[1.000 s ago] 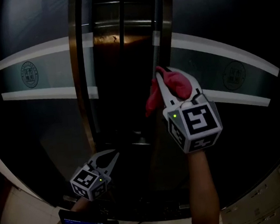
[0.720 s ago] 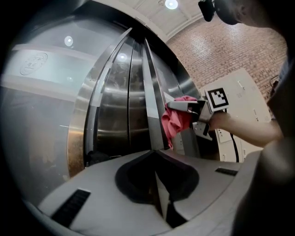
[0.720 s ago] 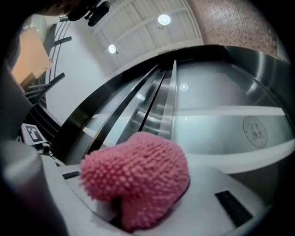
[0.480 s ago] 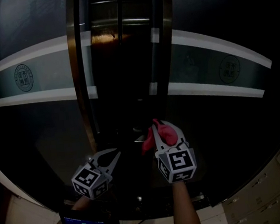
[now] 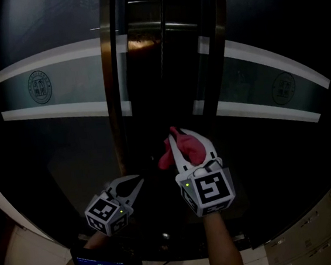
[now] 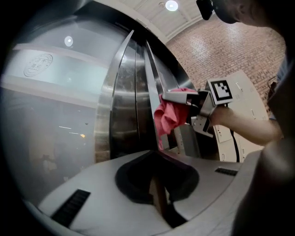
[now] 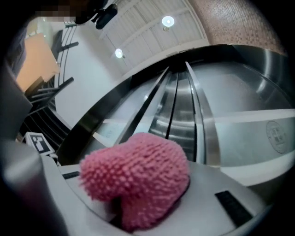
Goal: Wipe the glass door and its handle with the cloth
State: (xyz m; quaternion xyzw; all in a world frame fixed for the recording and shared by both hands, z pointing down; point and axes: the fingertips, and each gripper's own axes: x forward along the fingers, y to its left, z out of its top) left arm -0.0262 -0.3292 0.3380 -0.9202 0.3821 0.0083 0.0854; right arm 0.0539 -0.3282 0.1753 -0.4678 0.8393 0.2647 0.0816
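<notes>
Right gripper (image 5: 189, 145) clamps the bunched cloth (image 5: 167, 158), low by the door's bar.
The cloth bulges past its tips. The bar (image 5: 217, 23), likely the handle, rises just ahead and above, with the glass door (image 5: 275, 53) off to the right. The left gripper (image 5: 137, 184) hangs beside it, jaws together and empty. The wad looks pinched at one fold, so drag on the steel edge could pull it free and let bare tips scrape glass.

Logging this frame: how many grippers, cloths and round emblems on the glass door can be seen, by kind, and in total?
Grippers: 2 (left gripper shut and empty; right gripper shut on the cloth)
Pink cloth: 1
Round emblems on the glass door: 2 (one at the view's left, one at its right)
Total: 5
</notes>
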